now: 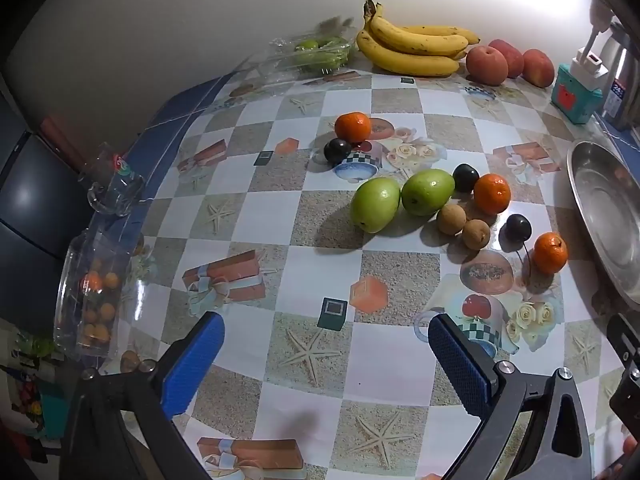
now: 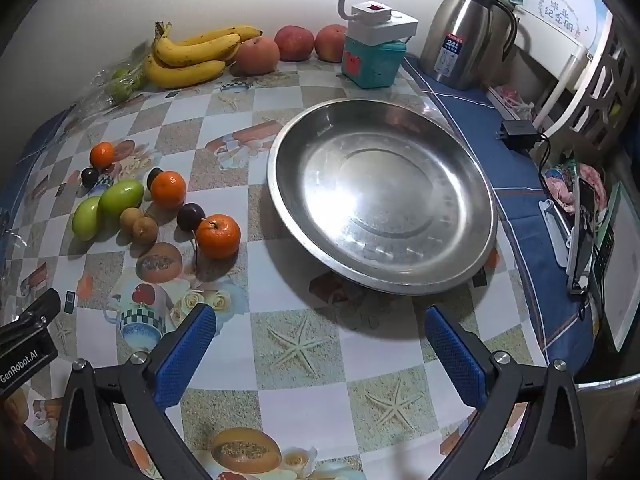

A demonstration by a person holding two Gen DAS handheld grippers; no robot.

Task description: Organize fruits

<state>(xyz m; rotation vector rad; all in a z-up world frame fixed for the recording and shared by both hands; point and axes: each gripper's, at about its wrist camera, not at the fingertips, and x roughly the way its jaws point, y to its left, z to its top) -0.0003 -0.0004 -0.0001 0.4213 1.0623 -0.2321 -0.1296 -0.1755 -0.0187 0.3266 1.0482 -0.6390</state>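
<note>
Loose fruit lies on the patterned tablecloth: two green fruits (image 1: 376,205) (image 1: 427,191), three oranges (image 1: 353,127) (image 1: 492,193) (image 1: 551,252), three dark plums (image 1: 337,150) (image 1: 465,177) (image 1: 518,227) and two brown longans (image 1: 451,219) (image 1: 476,233). The nearest orange (image 2: 218,236) lies left of an empty steel dish (image 2: 380,196) in the right wrist view. My left gripper (image 1: 326,352) is open and empty, short of the fruit. My right gripper (image 2: 320,340) is open and empty, just before the dish's near rim.
Bananas (image 1: 412,46) and three apples (image 1: 486,65) lie along the back wall, beside a teal box with a lamp (image 2: 374,58) and a steel thermos (image 2: 466,28). A clear box of small oranges (image 1: 94,292) and a glass (image 1: 114,184) stand at the left edge.
</note>
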